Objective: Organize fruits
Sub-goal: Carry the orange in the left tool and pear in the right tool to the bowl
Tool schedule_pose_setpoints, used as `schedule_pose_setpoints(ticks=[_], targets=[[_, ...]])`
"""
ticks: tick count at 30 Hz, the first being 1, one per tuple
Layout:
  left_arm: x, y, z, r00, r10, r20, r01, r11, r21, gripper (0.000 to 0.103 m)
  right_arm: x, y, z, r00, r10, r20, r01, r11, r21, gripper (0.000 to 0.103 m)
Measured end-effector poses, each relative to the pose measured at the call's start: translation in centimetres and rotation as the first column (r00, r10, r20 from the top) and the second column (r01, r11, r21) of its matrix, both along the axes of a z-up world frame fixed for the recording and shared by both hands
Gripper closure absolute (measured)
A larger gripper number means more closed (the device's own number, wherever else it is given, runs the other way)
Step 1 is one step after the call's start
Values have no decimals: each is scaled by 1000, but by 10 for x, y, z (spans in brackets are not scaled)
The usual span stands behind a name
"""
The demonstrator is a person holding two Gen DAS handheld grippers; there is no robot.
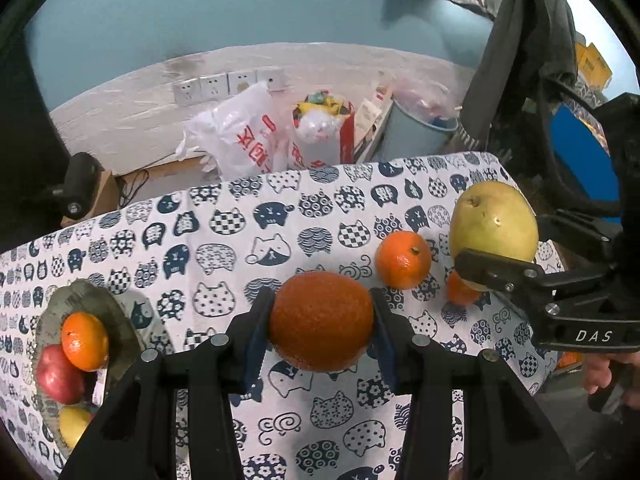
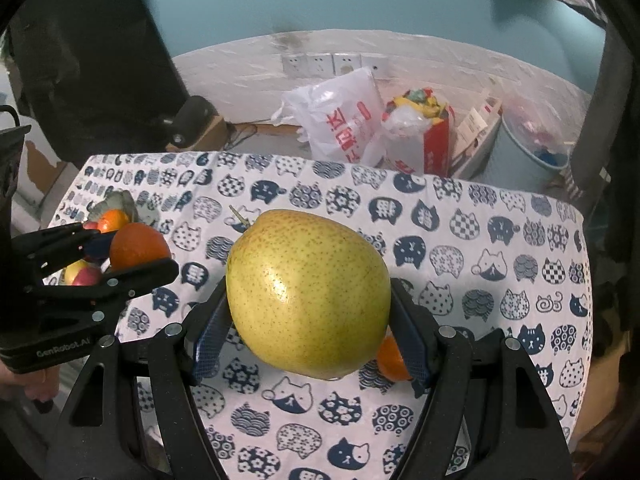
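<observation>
Orange (image 1: 321, 321) clamped in my left jaws, pear (image 2: 308, 294) clamped in my right, both clear of the desk (image 1: 224, 240); plate (image 1: 56, 300) of fruit lies far left, nearer my left hand.

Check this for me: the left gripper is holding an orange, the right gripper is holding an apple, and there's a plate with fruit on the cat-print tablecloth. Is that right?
Not quite. The right gripper is holding a pear, not an apple; the right wrist view shows the yellow-green speckled fruit between its fingers. The rest stands: the left gripper holds an orange, and a plate with fruit sits on the cat-print tablecloth.
</observation>
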State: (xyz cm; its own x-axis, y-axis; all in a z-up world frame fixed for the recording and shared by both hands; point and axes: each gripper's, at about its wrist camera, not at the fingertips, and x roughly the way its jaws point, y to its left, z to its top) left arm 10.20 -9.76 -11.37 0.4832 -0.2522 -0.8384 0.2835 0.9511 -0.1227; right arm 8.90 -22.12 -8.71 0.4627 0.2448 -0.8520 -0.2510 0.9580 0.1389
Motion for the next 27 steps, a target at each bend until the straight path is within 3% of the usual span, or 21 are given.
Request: schedule_pose_setpoints(ticks=[27], targets=[[-32, 100, 27, 986, 162, 48, -158, 985, -75, 56, 11, 110, 17, 989, 149, 23, -149, 989, 17, 29]])
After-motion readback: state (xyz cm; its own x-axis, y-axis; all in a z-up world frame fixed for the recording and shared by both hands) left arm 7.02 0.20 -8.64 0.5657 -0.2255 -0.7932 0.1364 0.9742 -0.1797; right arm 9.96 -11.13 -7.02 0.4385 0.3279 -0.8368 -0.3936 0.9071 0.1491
